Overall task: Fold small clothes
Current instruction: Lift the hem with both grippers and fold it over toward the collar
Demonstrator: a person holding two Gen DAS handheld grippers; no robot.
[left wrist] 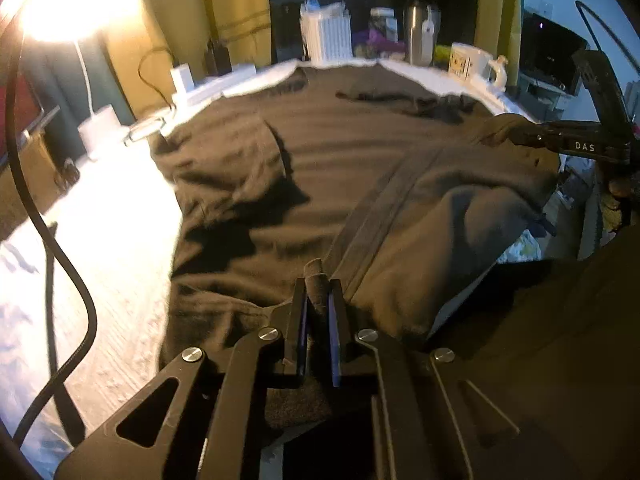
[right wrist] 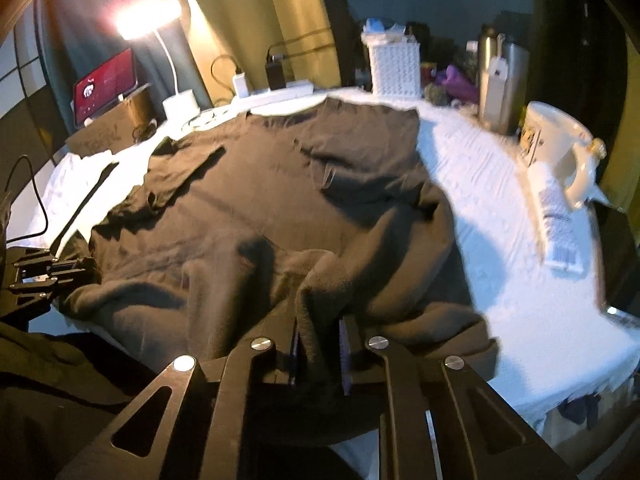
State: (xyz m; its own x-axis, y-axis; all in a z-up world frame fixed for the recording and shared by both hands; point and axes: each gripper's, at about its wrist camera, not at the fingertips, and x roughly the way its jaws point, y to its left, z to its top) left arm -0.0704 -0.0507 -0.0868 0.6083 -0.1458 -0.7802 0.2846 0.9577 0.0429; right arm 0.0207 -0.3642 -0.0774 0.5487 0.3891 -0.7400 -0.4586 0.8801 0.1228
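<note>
Pinching the near hem of the dark shirt (left wrist: 304, 168), the left claw (left wrist: 318, 304) and the right claw (right wrist: 320, 344) are each pressing cloth between their pads. The shirt is stretching straight ahead of both, its length running away across the white sheet (right wrist: 500, 208), so both corners are lying equally near.

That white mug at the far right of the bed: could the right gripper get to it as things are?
Probably not yet. The right gripper has its jaws shut on the dark garment, so it is occupied. The bare sheet toward the white mug looks unobstructed.
</note>
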